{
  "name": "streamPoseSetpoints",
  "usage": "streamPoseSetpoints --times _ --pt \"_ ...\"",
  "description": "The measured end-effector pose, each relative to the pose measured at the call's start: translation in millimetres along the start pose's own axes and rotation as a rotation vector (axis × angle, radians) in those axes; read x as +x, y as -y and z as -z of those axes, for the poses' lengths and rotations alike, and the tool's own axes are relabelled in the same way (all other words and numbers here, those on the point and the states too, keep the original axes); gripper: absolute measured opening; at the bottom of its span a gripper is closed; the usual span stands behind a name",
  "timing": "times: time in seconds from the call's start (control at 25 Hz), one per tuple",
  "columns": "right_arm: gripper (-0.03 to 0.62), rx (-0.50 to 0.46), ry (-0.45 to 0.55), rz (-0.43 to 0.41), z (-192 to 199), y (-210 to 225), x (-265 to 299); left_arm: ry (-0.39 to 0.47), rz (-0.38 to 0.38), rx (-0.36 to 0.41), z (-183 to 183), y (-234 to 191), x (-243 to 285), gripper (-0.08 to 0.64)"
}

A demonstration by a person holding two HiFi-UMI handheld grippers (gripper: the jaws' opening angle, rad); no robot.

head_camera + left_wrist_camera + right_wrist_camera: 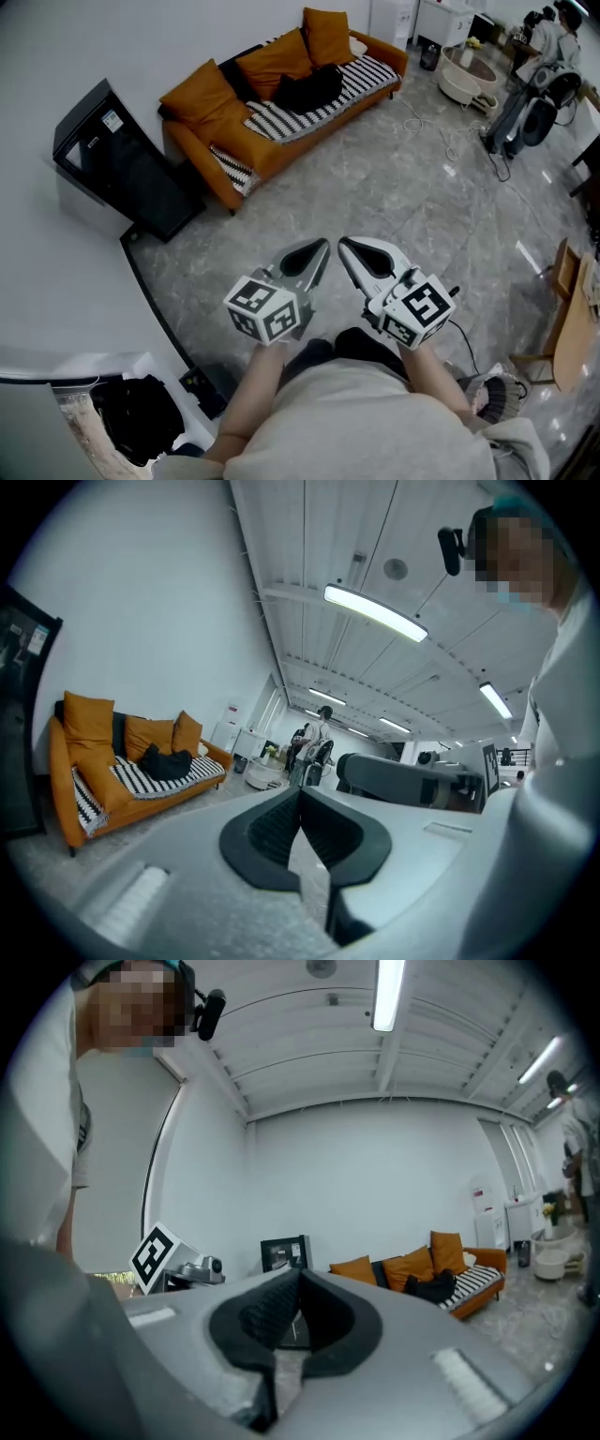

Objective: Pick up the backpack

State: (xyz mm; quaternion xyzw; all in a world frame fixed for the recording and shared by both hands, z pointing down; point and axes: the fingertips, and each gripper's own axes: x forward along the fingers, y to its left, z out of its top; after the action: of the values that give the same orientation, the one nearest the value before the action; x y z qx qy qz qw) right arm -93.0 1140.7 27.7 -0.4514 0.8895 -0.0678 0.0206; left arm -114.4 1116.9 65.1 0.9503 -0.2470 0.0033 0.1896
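Both sets of jaws are closed on nothing, left gripper and right gripper well apart from the black backpack slumped on the orange sofa. It looks floppy, so a sloppy pinch could snag the striped throw too.

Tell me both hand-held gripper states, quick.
Left hand-held gripper: closed, holding nothing.
Right hand-held gripper: closed, holding nothing.

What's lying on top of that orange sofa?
A black backpack lies on a striped blanket, orange cushions behind it. The blanket hides the seat; anything beneath the backpack cannot be seen.
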Motion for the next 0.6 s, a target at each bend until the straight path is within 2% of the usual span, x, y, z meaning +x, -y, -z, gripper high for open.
streamPoseSetpoints --times 0.32,0.4,0.52,0.6 --pt "0.003 0.009 -0.028 0.023 12 15 15 -0.016 0.022 -0.054 6 -19 17 0.006" --pt "0.003 0.027 -0.017 0.022 13 28 21 -0.009 -0.001 -0.059 8 -27 30 0.006" --pt "0.003 0.021 -0.017 0.022 14 59 39 0.001 -0.076 -0.035 8 -48 59 0.006" --pt "0.003 0.007 -0.020 0.026 10 88 51 0.001 -0.083 -0.035 3 -61 81 0.006"
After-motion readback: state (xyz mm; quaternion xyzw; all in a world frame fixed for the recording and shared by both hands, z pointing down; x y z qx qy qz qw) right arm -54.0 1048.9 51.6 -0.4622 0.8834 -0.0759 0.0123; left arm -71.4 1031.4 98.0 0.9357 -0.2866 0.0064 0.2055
